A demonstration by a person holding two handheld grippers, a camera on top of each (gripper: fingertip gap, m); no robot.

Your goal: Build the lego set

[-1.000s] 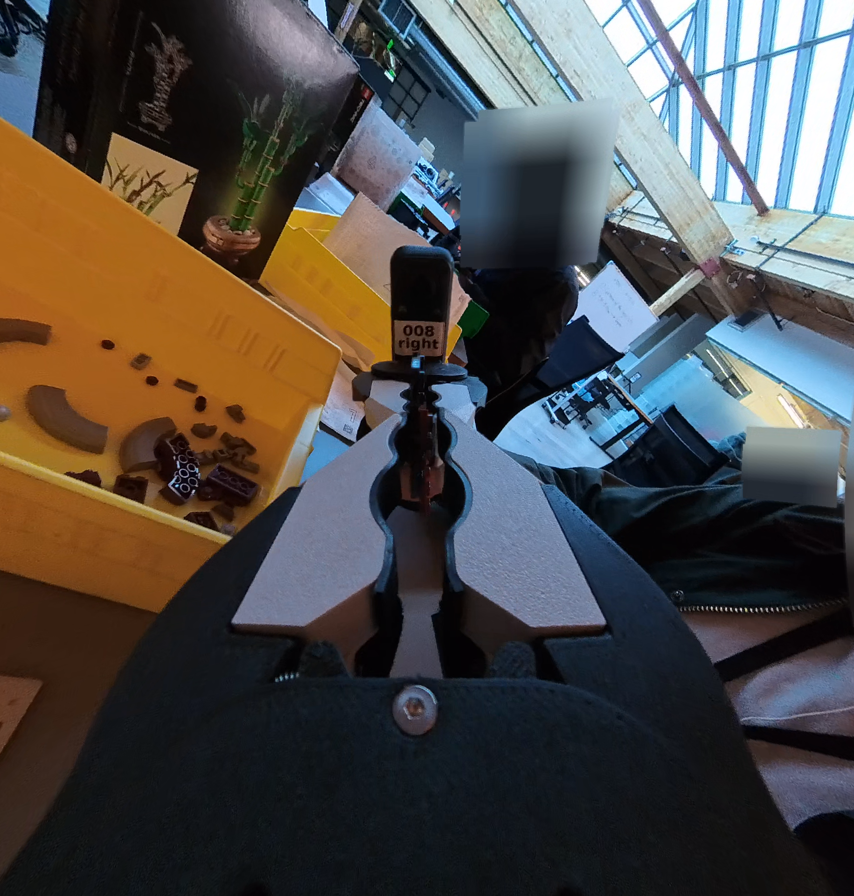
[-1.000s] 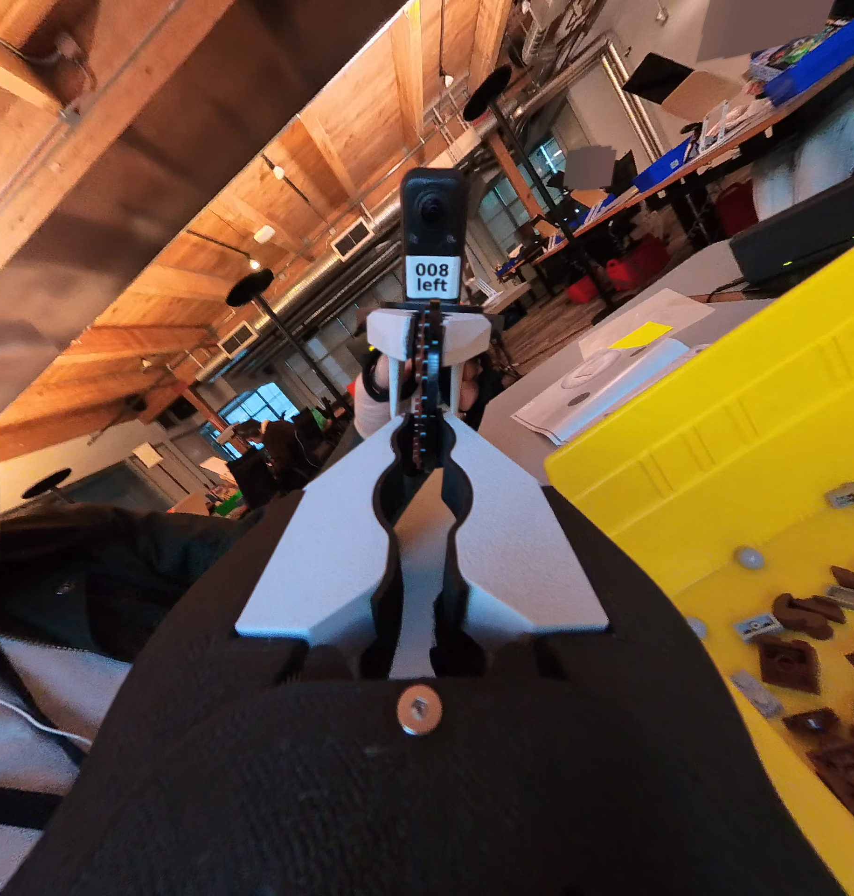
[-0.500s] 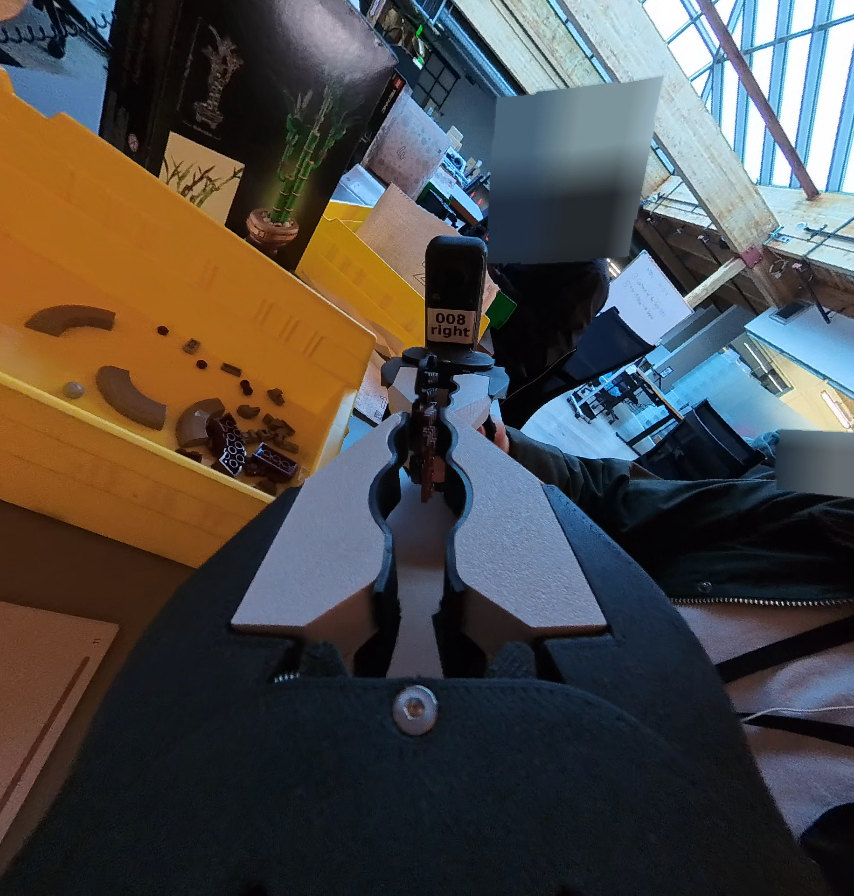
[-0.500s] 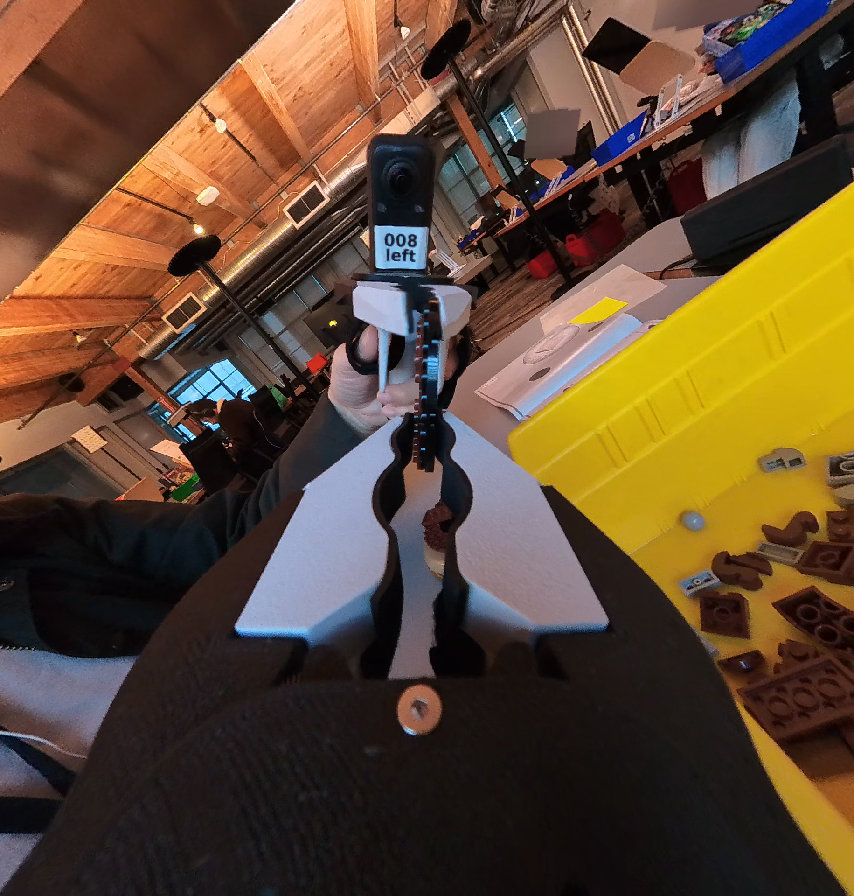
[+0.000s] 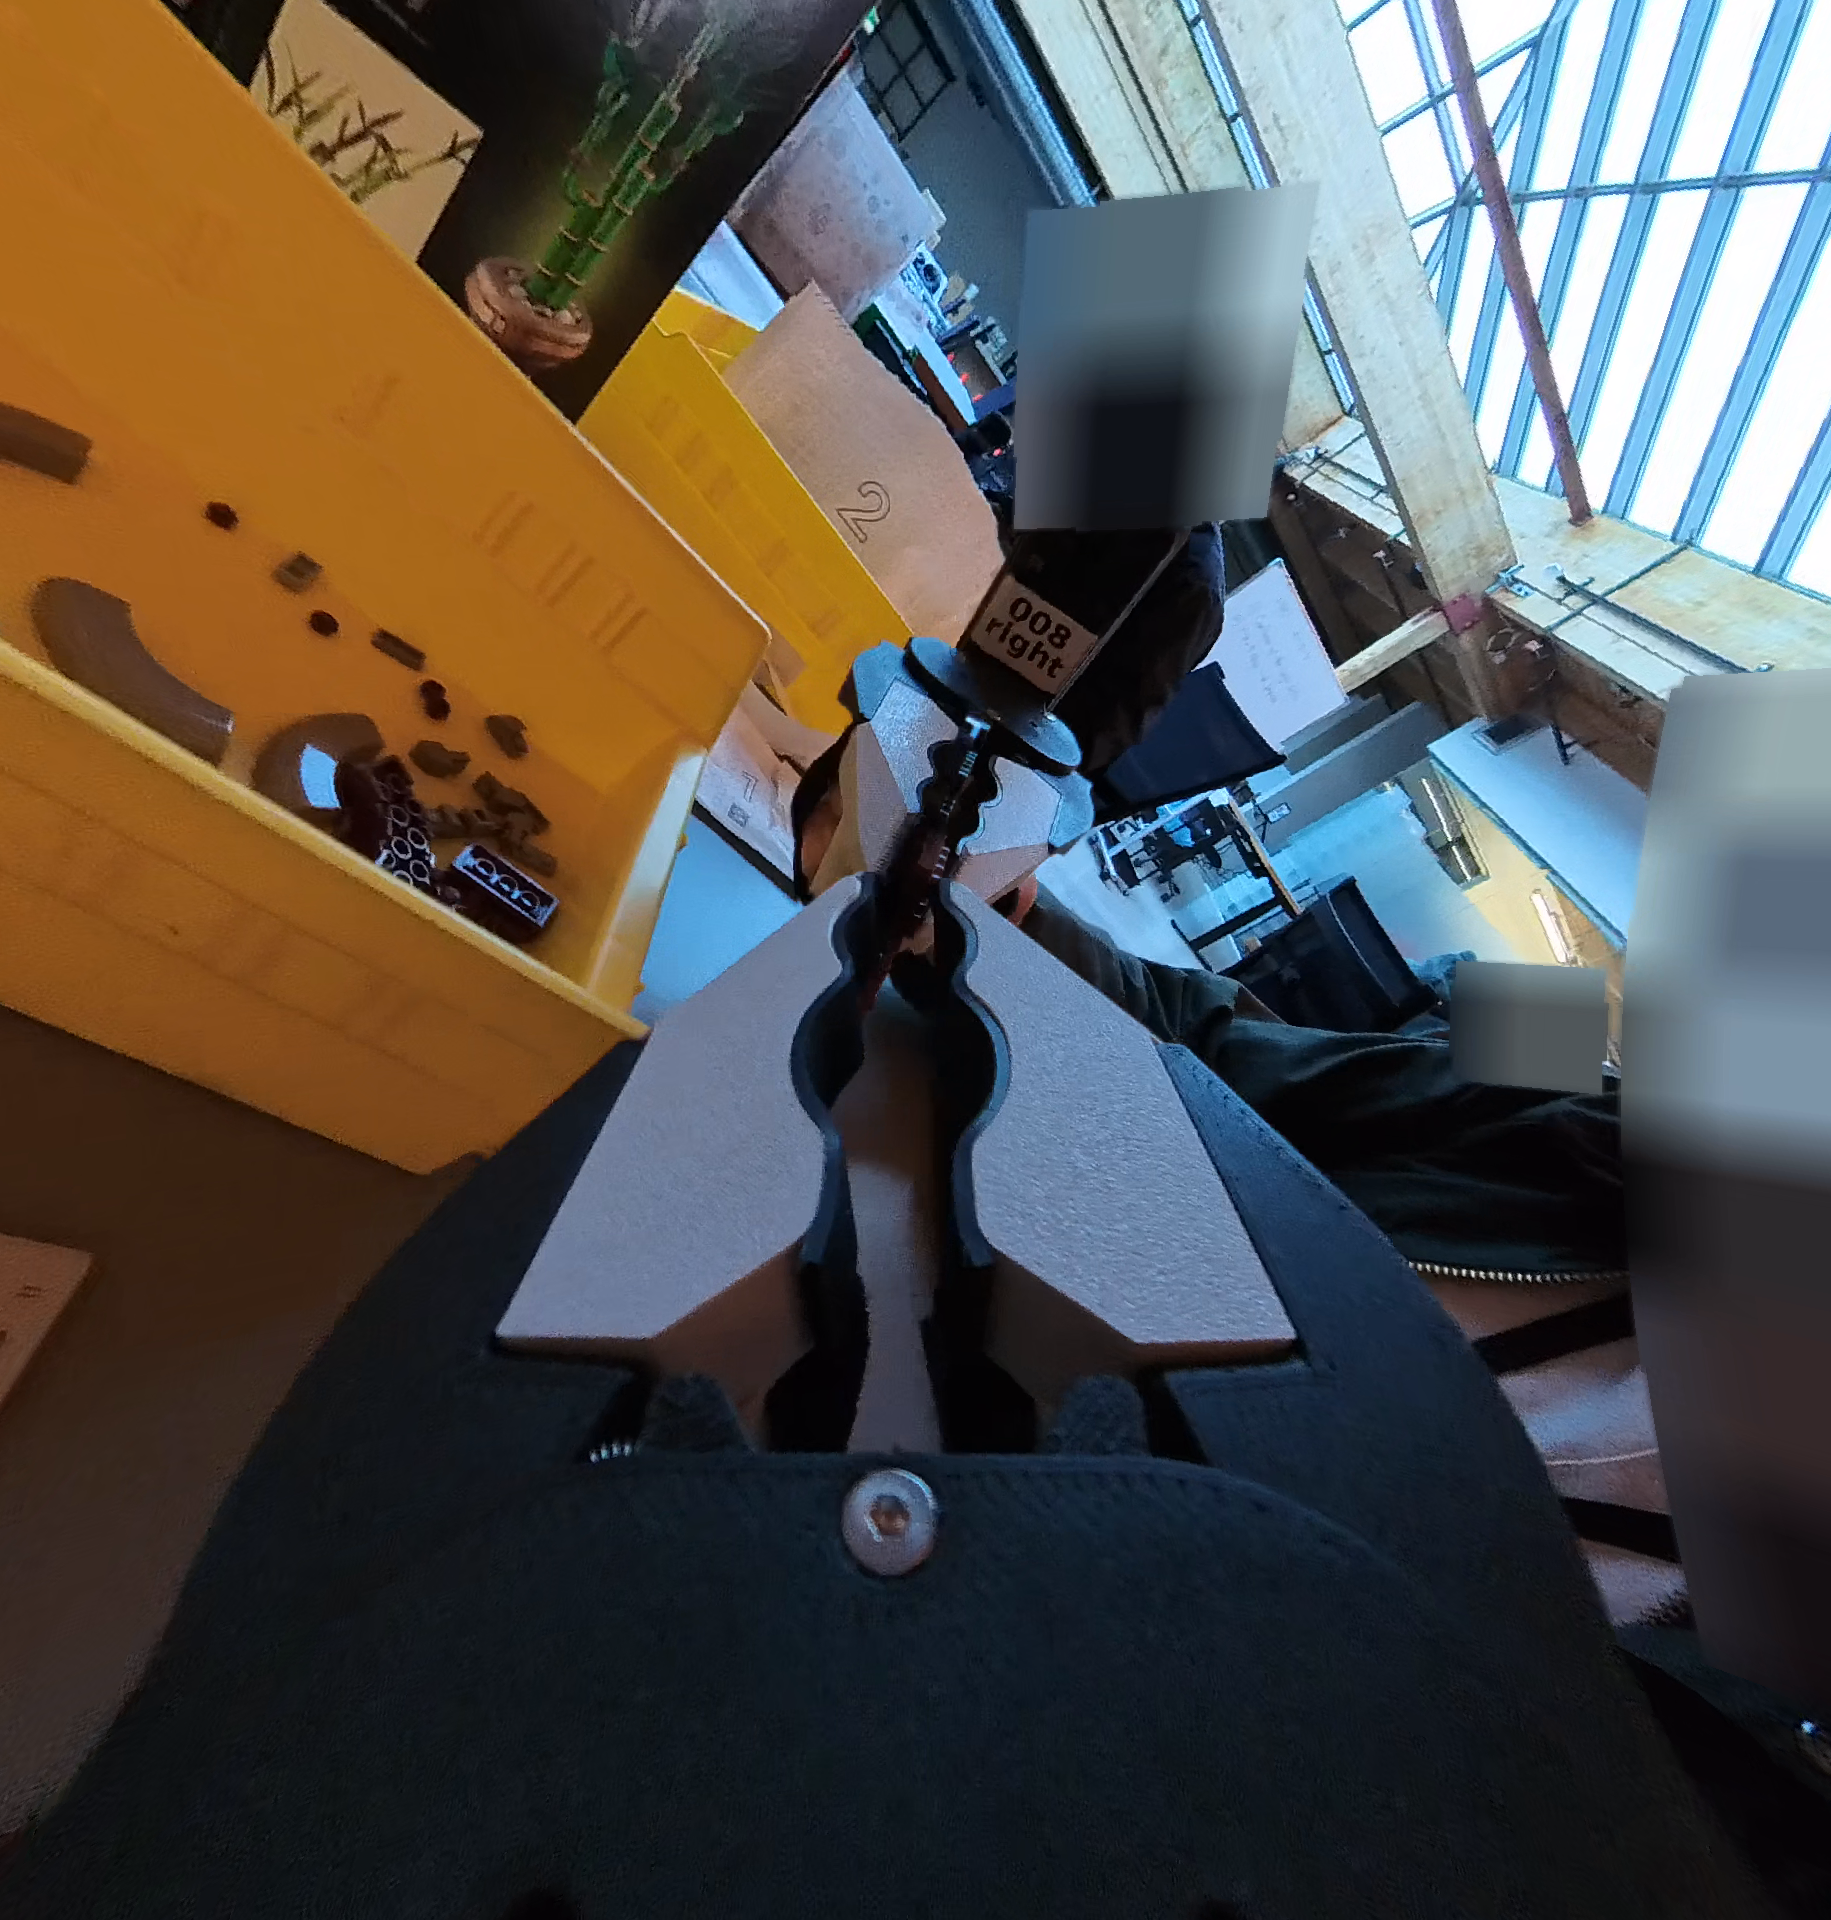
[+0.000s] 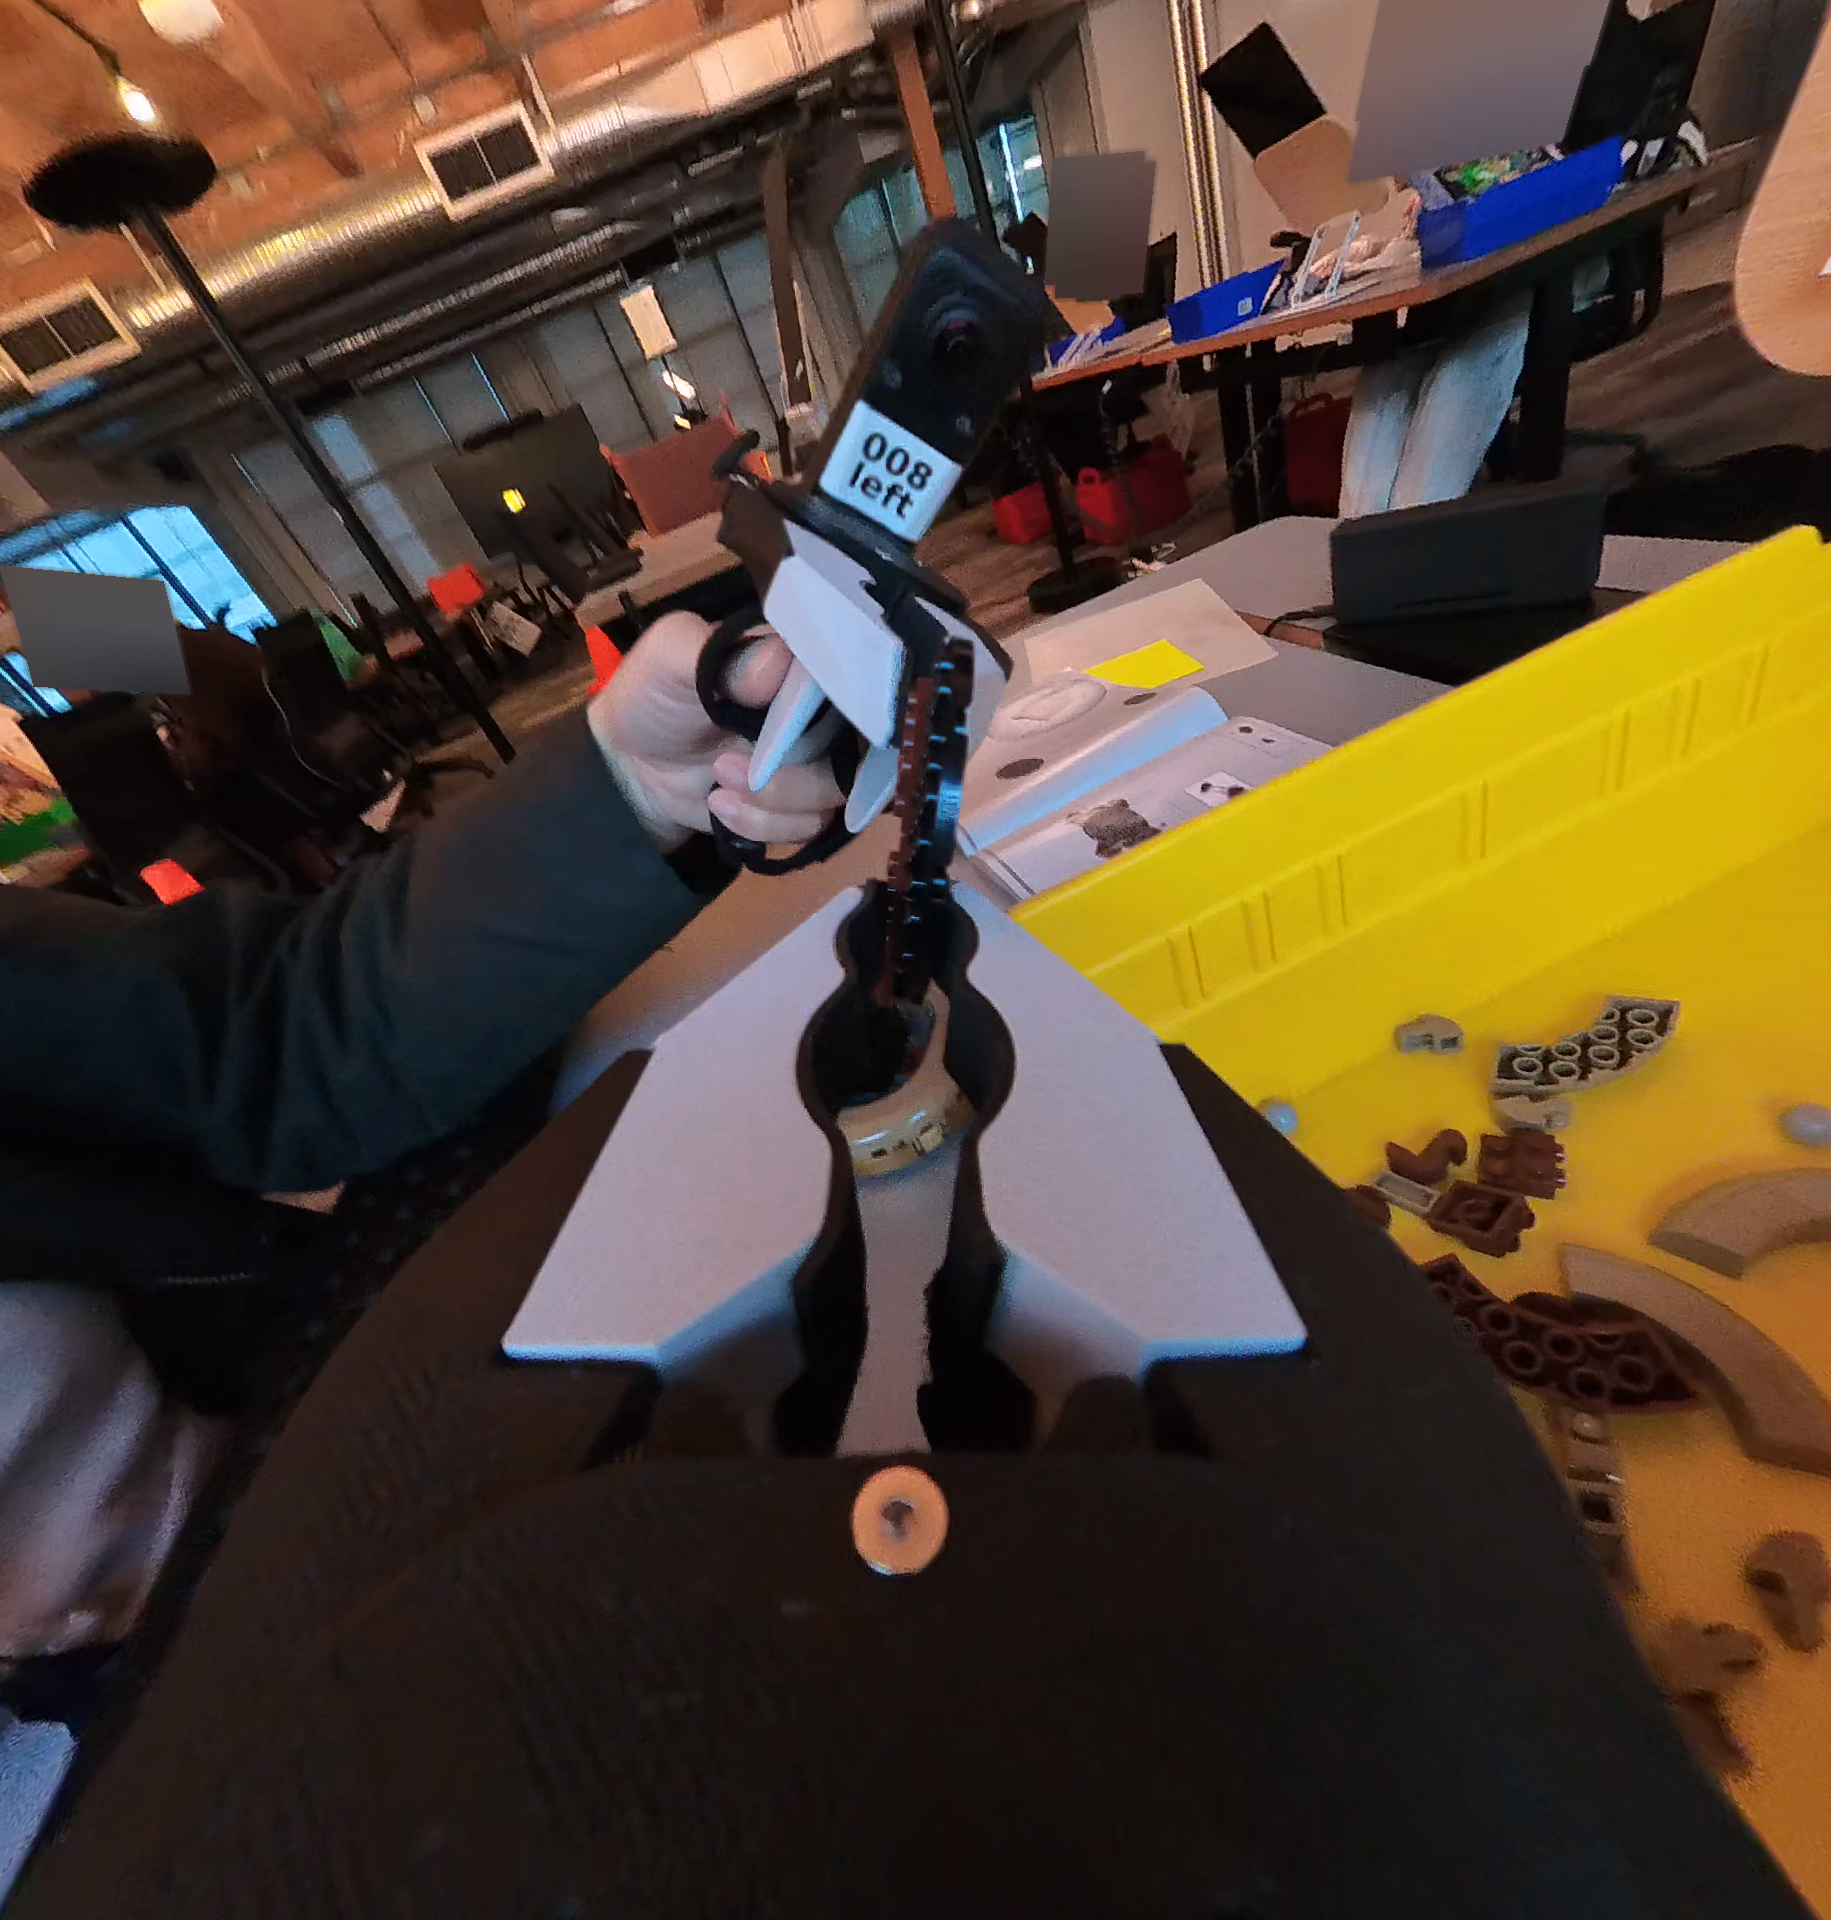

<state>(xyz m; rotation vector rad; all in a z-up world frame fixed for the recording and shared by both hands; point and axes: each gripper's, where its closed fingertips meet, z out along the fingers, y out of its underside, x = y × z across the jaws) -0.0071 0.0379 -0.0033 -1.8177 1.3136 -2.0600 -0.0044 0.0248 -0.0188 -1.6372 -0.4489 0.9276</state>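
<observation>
Currently I see both grippers, left (image 5: 898, 920) and right (image 6: 909, 940), clenched tip to tip on 1 studded brown assembly (image 6: 923, 790) beside the yellow bin (image 6: 1462, 790).

A slanted glass skylight (image 5: 1669, 260) gives daylight above pale wooden beams (image 5: 1410, 343); long wooden desks (image 6: 1410, 301) stand behind.

yellow bin (image 6: 1513, 790), brown bricks (image 6: 1555, 1351), white tongs (image 6: 906, 935)
</observation>
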